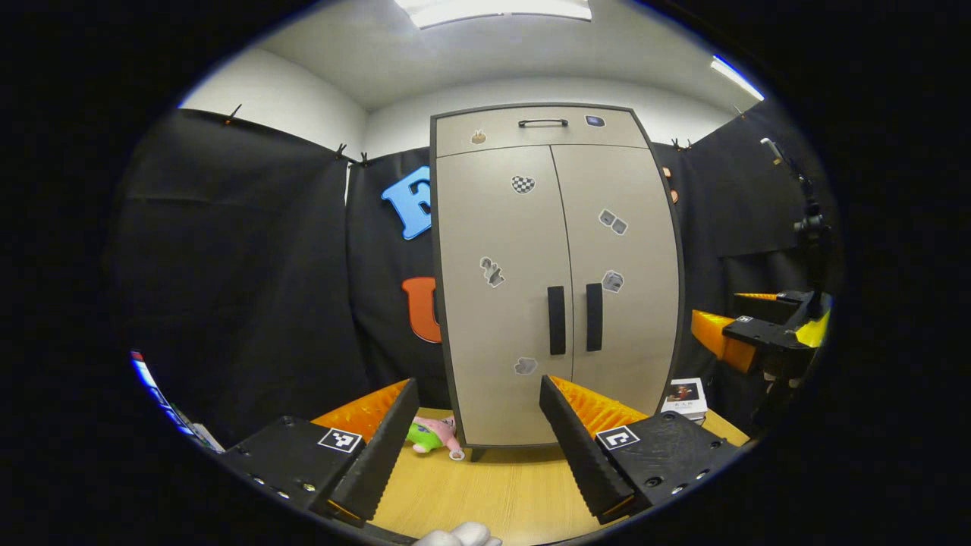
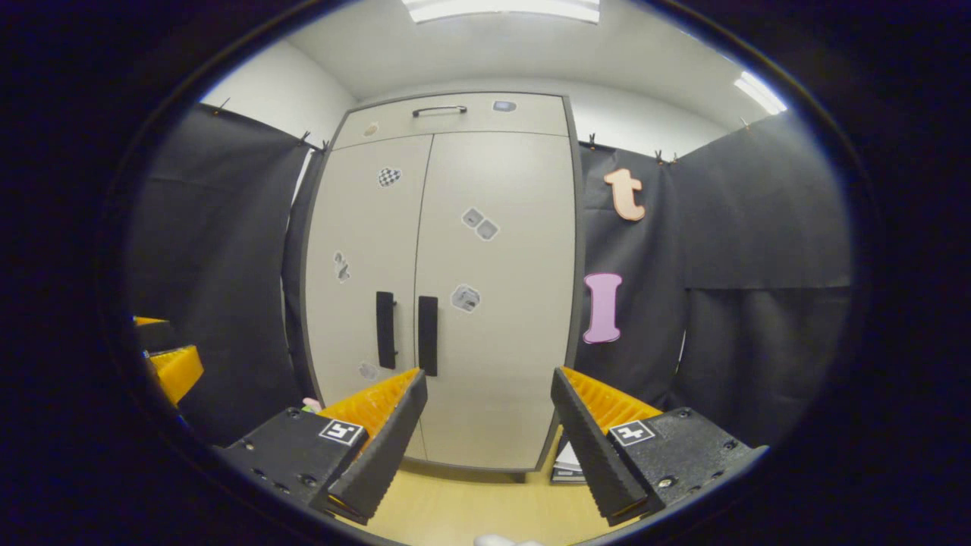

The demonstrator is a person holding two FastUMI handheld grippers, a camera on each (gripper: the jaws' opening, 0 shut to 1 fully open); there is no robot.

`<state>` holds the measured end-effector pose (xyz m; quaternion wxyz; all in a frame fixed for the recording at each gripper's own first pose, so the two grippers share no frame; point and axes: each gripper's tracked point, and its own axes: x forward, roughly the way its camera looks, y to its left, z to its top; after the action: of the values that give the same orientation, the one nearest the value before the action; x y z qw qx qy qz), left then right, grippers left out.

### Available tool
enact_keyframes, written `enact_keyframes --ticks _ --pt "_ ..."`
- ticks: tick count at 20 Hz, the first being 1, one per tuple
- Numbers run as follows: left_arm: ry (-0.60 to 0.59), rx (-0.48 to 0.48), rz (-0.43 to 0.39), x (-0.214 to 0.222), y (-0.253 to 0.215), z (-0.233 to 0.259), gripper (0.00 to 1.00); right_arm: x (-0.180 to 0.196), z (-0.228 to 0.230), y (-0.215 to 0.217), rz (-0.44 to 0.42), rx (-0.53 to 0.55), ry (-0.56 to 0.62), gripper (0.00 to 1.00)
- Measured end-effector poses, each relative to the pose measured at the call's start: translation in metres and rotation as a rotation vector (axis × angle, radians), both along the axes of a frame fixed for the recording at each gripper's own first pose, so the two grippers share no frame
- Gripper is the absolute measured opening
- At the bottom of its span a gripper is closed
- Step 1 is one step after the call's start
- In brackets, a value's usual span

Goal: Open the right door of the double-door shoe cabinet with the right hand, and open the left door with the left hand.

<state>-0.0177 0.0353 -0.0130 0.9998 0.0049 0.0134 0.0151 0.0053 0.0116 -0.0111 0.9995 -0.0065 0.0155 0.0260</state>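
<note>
A: Between each pair of fingers nothing is being held; the left gripper and right gripper are both gaping wide, short of the shoe cabinet standing at the tabletop's far edge.

B: The right handle and left handle are sitting just beside each other, so a finger is risking catching the wrong door. Room is looking open on both sides, though a plush toy and booklet are flanking the base.

Cloth-walled recording booth, ceiling light panels
</note>
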Motion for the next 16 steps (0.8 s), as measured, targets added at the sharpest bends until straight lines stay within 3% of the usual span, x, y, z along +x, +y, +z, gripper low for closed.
enact_keyframes --ticks 2,16 --pt "0.007 0.005 0.02 -0.003 0.011 -0.003 0.96 0.006 -0.001 0.003 0.005 0.013 -0.003 1.0" --pt "0.045 0.015 0.094 0.005 0.06 -0.012 0.96 0.155 -0.011 0.091 -0.017 0.0 0.012 1.0"
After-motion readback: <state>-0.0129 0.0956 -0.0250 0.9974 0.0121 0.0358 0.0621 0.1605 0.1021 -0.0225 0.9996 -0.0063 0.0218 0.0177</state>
